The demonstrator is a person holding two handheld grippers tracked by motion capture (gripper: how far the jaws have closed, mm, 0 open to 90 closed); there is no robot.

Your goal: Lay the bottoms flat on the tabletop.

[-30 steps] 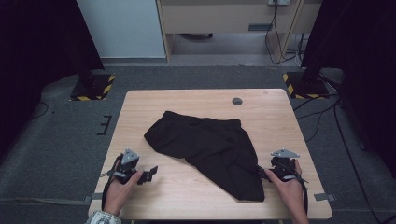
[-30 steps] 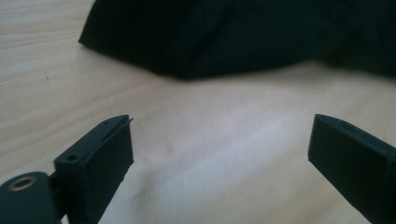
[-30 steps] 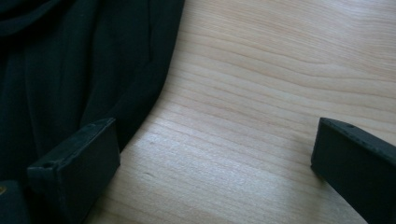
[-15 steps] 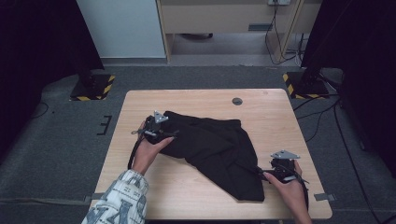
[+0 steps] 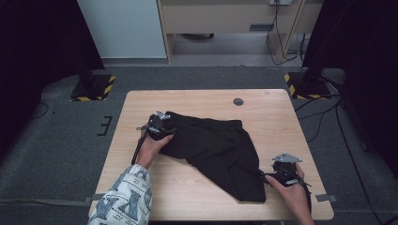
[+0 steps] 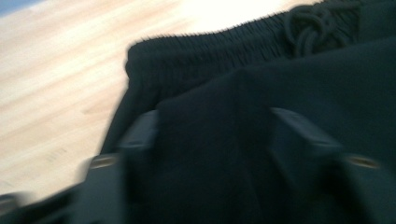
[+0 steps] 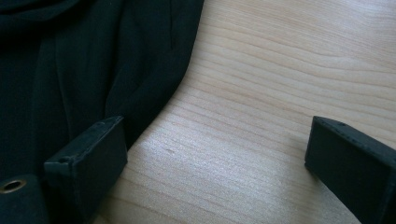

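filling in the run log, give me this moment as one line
item: black shorts crumpled on table | left tongs: closing over waistband end, cloth between jaws | right tongs: open at hem

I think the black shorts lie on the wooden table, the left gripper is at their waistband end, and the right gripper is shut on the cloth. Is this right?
Not quite: the right gripper is open, as the right gripper view shows, with bare table between its jaws. The black shorts do lie on the table, and the left gripper is at their waistband end.
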